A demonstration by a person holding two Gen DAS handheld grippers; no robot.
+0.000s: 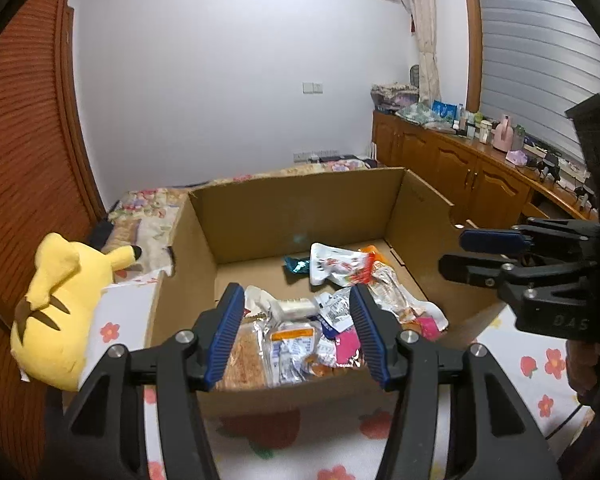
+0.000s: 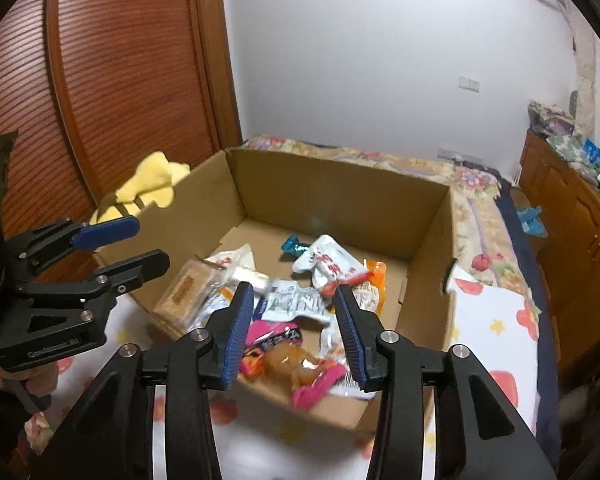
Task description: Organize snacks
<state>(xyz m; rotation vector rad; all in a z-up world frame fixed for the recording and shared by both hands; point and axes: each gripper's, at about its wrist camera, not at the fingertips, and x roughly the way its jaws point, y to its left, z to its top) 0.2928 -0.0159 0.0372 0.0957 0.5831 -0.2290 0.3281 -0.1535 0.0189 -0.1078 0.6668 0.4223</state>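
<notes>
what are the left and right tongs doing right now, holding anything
Left tongs: open, empty, above the snacks in the cardboard box.
Right tongs: open, empty.

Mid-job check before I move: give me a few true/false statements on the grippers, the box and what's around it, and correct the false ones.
1. Both grippers are open and hold nothing. True: the left gripper and the right gripper show empty gaps between their fingers.
2. The cardboard box is empty. False: snack packets lie on its floor, including a pink packet near the front.
3. A yellow plush toy lies outside the box, on its left. True.
4. The teal-wrapped candy lies on the bedspread. False: it lies inside the box, toward the back wall.
5. The box stands on a wooden table. False: it rests on a flower-print bedspread.
</notes>
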